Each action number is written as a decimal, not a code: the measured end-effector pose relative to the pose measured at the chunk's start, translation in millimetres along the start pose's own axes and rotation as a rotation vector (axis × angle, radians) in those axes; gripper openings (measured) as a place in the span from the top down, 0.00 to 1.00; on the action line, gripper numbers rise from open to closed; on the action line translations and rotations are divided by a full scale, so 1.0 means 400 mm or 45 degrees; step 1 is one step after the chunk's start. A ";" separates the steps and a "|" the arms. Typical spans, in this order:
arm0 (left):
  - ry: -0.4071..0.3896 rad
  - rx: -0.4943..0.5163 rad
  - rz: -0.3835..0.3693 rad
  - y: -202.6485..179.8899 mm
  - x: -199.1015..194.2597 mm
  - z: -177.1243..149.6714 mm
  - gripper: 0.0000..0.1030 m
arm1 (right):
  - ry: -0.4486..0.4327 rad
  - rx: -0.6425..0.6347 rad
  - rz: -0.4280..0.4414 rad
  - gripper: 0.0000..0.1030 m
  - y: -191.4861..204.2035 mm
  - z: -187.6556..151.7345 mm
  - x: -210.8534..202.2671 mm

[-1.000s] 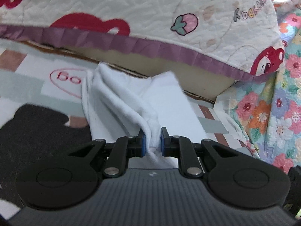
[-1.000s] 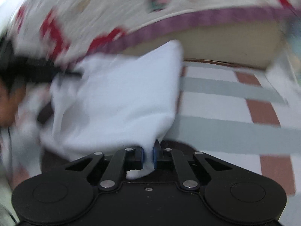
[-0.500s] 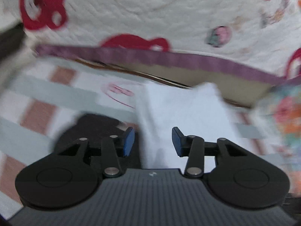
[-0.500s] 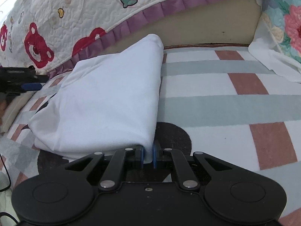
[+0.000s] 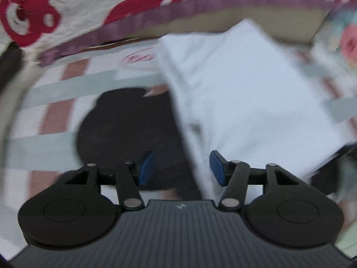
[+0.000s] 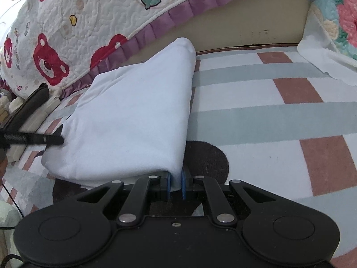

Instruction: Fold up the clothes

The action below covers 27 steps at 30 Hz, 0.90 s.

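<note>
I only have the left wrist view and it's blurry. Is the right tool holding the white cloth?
Observer: Yes, the right tool is shut on a corner of the white cloth.
Operator: Is the cloth lying flat?
Observer: No, it slopes up from the striped rug to a rounded peak near the bear quilt.
Operator: Is my left tool clear of it?
Observer: Its jaws are opening, and the left tool shows only as a dark bar at the cloth's far side; contact is unclear.
</note>
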<state>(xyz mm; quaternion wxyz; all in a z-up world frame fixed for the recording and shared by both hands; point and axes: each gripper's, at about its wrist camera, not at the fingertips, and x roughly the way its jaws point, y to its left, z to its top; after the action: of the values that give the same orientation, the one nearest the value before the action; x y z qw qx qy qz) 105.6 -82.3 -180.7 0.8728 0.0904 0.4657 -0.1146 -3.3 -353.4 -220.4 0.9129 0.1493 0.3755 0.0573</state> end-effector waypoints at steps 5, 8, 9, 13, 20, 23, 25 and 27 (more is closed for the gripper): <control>0.075 -0.054 0.076 0.041 0.006 -0.021 0.45 | 0.006 -0.043 -0.003 0.90 0.002 -0.001 -0.004; -0.033 -0.145 0.005 0.059 -0.026 -0.002 0.45 | 0.018 -0.079 -0.004 0.90 0.002 -0.003 -0.010; -0.075 -0.175 -0.024 0.065 -0.031 0.007 0.45 | 0.026 -0.101 -0.005 0.90 0.002 -0.005 -0.013; -0.190 -0.237 -0.088 0.072 -0.016 0.048 0.45 | 0.091 -0.297 0.037 0.89 -0.004 -0.015 -0.038; -0.214 -0.282 -0.221 0.029 0.095 0.220 0.45 | 0.035 -0.213 0.129 0.65 -0.058 0.096 -0.097; -0.235 -0.260 -0.200 0.032 0.167 0.298 0.45 | 0.034 -0.244 0.149 0.61 -0.049 0.203 -0.043; -0.243 -0.240 -0.152 0.026 0.216 0.342 0.45 | 0.054 -0.298 0.147 0.61 -0.033 0.275 0.008; -0.248 -0.192 -0.103 0.021 0.253 0.365 0.44 | 0.071 -0.341 0.152 0.61 -0.016 0.343 0.059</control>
<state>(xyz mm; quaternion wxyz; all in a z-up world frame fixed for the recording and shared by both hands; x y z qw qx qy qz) 278.1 -124.6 -184.4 0.9130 -0.0058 0.3891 -0.1226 110.0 -386.0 -145.8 0.9089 0.0468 0.3800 0.1652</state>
